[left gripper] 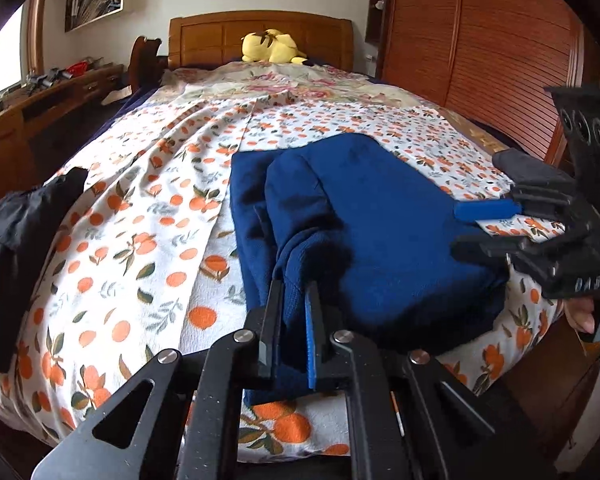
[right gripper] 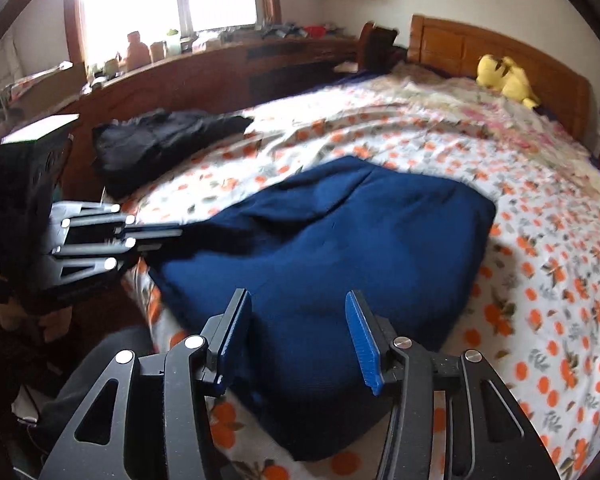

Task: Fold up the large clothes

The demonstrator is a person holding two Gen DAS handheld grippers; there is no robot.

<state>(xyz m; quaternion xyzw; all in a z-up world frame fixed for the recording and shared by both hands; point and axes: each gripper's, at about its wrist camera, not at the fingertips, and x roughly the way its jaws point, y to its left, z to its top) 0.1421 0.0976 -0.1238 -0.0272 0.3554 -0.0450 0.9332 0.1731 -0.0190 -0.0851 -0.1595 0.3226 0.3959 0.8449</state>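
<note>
**Near edge of garment pinched, second grip pending**

The blue garment, partly folded, is seen lying on the bed directly ahead of both tools. The left tool is closed on a raised fold of its near edge. The right tool is held open above the garment's near right side, with nothing gripped. The step is judged to be a grasp before a fold. Next, a matching pinch by the right tool is called for, then a level lift.
</note>
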